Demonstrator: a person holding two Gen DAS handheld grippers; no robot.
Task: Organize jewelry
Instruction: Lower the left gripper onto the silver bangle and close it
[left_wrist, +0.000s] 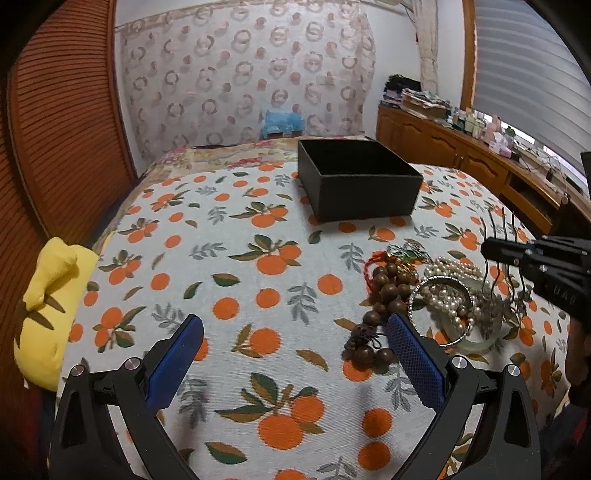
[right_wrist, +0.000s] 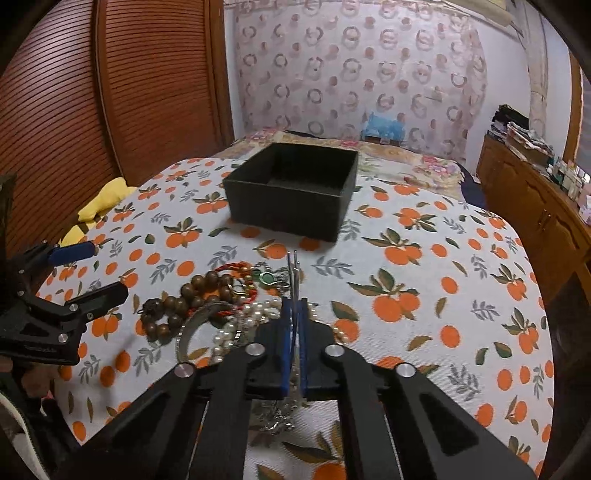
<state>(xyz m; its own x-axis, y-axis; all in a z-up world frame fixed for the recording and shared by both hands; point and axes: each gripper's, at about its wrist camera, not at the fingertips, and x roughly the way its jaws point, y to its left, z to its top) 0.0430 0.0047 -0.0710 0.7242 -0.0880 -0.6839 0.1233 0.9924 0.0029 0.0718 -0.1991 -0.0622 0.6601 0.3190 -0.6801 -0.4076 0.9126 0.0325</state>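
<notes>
My right tool is clamped on a metal comb above the jewelry pile; my left tool gapes empty beside it.

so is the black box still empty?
Looks empty: the black box shows only bare dark floor in the right wrist view. The near corner is hidden behind its wall.

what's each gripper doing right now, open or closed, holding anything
Left gripper: open, nothing between its fingers.
Right gripper: closed on the metal hair comb, prongs sticking up.
</notes>
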